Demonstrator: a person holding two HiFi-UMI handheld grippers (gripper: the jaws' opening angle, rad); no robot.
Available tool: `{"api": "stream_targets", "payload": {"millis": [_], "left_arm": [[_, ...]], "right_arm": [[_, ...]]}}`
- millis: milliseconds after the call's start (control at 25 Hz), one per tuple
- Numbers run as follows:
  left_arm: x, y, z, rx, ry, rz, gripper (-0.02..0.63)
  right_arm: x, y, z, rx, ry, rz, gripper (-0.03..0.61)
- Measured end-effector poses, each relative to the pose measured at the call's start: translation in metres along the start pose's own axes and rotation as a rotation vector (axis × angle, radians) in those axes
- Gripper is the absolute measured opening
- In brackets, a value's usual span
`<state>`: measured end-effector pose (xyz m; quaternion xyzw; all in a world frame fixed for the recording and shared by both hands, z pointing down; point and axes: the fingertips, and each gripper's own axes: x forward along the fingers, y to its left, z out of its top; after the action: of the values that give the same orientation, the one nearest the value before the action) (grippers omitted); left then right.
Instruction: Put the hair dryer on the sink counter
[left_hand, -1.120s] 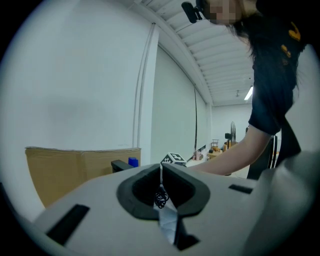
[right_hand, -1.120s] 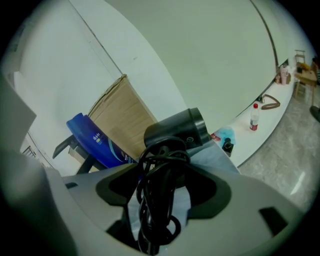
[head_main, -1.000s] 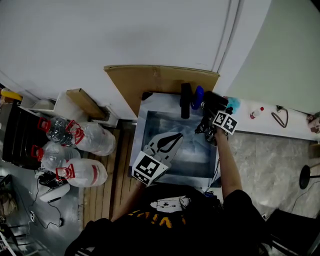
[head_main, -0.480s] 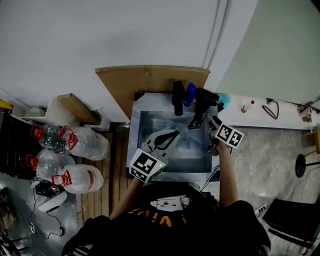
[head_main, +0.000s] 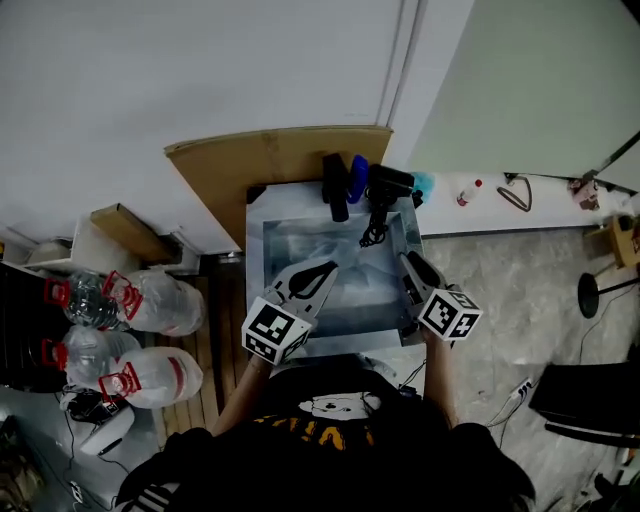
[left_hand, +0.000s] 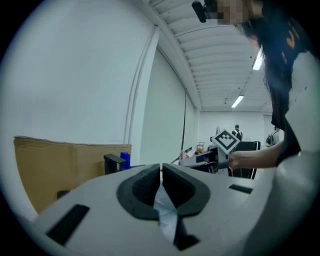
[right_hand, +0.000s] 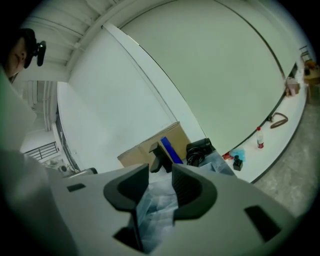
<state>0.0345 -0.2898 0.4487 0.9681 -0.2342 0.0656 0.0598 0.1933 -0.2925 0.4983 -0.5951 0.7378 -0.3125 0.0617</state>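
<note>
Sink counter (head_main: 256, 262): hair dryer (head_main: 388, 183) lies on its back right corner, long axis along the back edge, cord (head_main: 371, 232) trailing into the basin (head_main: 340, 250). Right gripper (head_main: 409, 266) is nearer, with the hair dryer straight ahead and well apart. Its jaws have just been closing and stand part-open, nothing between. Left gripper (head_main: 318, 272): jaws together, empty. Left gripper view misses the hair dryer; right gripper view has it.

The hair dryer (head_main: 390, 184) lies on the worktop (head_main: 345, 346) at the back right corner of the sink (head_main: 330, 245), its cord (head_main: 372, 234) trailing into the basin. Just left of it stand a bottle (head_main: 357, 178) and the tap (head_main: 334, 190). Cardboard (head_main: 250, 165) leans behind the sink. Water jugs (head_main: 160, 305) lie on the floor (head_main: 218, 300) to its left.
</note>
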Motion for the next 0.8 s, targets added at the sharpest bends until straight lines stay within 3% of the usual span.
{"api": "stream_targets", "payload": {"millis": [400,800], "left_arm": [[-0.023,-0.007,-0.036,-0.020,0.070,-0.069,0.018],[-0.028,-0.028,-0.039,-0.024,0.067,-0.084,0.018]], "right_arm": [[-0.041,0.030,-0.055,-0.053,0.040,-0.062,0.132],[-0.060,0.053,-0.057,-0.114,0.039,-0.025,0.103]]}}
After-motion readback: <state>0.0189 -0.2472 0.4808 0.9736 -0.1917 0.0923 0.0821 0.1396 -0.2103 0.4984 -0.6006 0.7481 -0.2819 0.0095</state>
